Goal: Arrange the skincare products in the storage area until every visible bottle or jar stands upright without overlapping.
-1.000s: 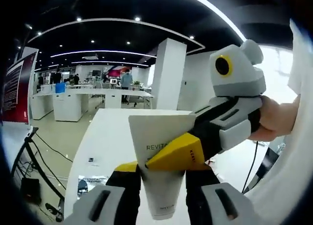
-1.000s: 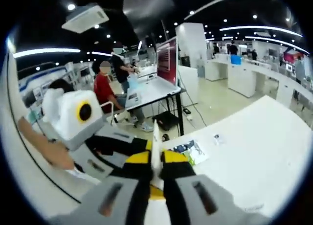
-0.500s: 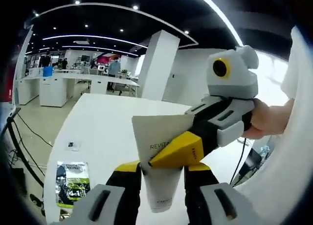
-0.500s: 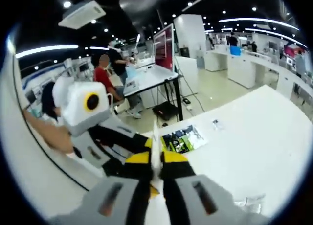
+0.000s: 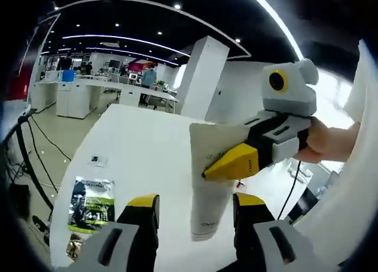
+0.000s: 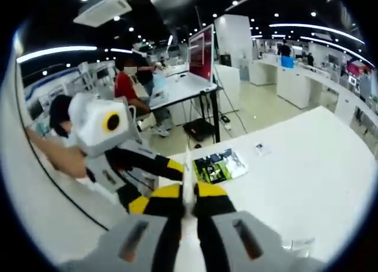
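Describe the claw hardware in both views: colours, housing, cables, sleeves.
Left claw: grey moulded body with dark slots, black jaws, yellow tips. Right claw: same grey, black and yellow scheme. Seen from the left gripper view, the right claw carries a pale grey box with a yellow-ringed lens; a thin black cable hangs below it. The person's sleeve looks white.

one white squeeze tube with a flat crimped end (image 5: 208, 183) | one green-and-black flat sachet on the white table (image 5: 90, 204) | two yellow-tipped grey grippers: left (image 5: 195, 208), right (image 6: 187, 193)
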`<state>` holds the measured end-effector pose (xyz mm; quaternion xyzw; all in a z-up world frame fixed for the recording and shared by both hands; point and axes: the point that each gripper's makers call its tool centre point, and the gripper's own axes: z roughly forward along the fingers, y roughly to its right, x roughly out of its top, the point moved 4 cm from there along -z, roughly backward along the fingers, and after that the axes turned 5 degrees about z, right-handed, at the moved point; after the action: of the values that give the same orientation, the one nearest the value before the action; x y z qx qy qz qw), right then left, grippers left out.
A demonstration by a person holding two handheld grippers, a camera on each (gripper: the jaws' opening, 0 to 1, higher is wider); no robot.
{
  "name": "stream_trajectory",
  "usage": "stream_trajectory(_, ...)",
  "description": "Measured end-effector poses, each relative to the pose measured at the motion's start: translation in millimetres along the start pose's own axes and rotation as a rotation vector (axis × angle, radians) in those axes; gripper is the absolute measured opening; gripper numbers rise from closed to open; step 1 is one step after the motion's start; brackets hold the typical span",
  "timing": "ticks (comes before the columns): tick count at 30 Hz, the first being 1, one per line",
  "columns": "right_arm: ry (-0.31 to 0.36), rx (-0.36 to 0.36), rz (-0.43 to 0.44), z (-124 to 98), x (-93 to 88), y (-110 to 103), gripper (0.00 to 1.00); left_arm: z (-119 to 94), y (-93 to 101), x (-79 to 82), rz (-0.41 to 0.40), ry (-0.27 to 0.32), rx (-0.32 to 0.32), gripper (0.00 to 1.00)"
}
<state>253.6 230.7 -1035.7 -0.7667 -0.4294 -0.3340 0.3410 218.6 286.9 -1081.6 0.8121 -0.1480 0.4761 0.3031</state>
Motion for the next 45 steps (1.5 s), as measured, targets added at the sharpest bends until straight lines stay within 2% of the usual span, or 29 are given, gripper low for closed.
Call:
stream_trajectory(2, -0.002, -0.006, -0.013, -2, 3.6, 5, 0.05, -5, -0.6, -0.8, -0.013, 0.018, 0.001, 0.51)
stream_trajectory(6, 0.008, -0.039, -0.025, -6, 5.1, 21, 0.05, -12, 0.8, -10.4, 0.001, 0.008, -0.008, 0.51)
stream_trajectory(9, 0.018, -0.06, -0.02, -16, 7.4, 37, 0.05, -13, -6.5, -20.7, -0.066, 0.008, 0.017, 0.51)
stream_trajectory(12, 0.018, -0.082, -0.038, -28, 8.7, 53, 0.05, -11, -5.5, -17.5, -0.104, 0.039, 0.017, 0.51)
stream_trajectory(17, -0.004, -0.102, -0.08, -43, 0.8, 79, 0.05, -10, 5.4, -14.0, -0.082, 0.038, 0.0, 0.51)
stream_trajectory(19, -0.006, -0.104, -0.088, -47, -1.6, 86, 0.05, -9, 5.6, -15.6, -0.097, 0.043, 0.001, 0.5)
stream_trajectory(22, -0.007, -0.134, -0.077, -60, -3.6, 109, 0.05, -4, 15.5, -19.9, -0.207, 0.02, -0.035, 0.45)
stream_trajectory(25, 0.03, -0.153, -0.036, -72, -0.8, 131, 0.05, -1, 24.5, -11.7, -0.177, 0.012, -0.058, 0.36)
stream_trajectory(27, 0.043, -0.155, -0.016, -76, 0.0, 138, 0.05, 0, 26.9, -7.8, -0.169, 0.005, -0.054, 0.36)
stream_trajectory(28, 0.064, -0.167, 0.013, -82, 2.0, 152, 0.05, -1, 28.6, -1.8, -0.17, 0.003, -0.039, 0.37)
stream_trajectory(31, 0.101, -0.186, 0.006, -91, 7.8, 173, 0.06, -2, 32.8, 5.5, -0.197, 0.021, -0.021, 0.39)
stream_trajectory(33, 0.109, -0.192, -0.009, -92, 9.4, 185, 0.06, -1, 37.2, 5.3, -0.208, -0.001, -0.01, 0.4)
stream_trajectory(35, 0.114, -0.192, -0.013, -92, 9.2, 195, 0.06, -3, 40.6, 10.3, -0.234, 0.008, -0.008, 0.4)
stream_trajectory(37, 0.116, -0.189, -0.008, -89, 8.1, 208, 0.05, -5, 43.6, 24.4, -0.275, 0.074, 0.004, 0.4)
stream_trajectory(40, 0.1, -0.176, -0.032, -82, 5.7, 222, 0.06, -8, 45.6, 33.4, -0.286, 0.107, 0.037, 0.4)
stream_trajectory(42, 0.092, -0.175, -0.052, -77, 2.6, 230, 0.06, -10, 49.3, 32.5, -0.287, 0.095, 0.038, 0.4)
stream_trajectory(45, 0.068, -0.176, -0.072, -69, -5.7, 246, 0.06, -15, 53.5, 27.1, -0.24, 0.036, 0.044, 0.4)
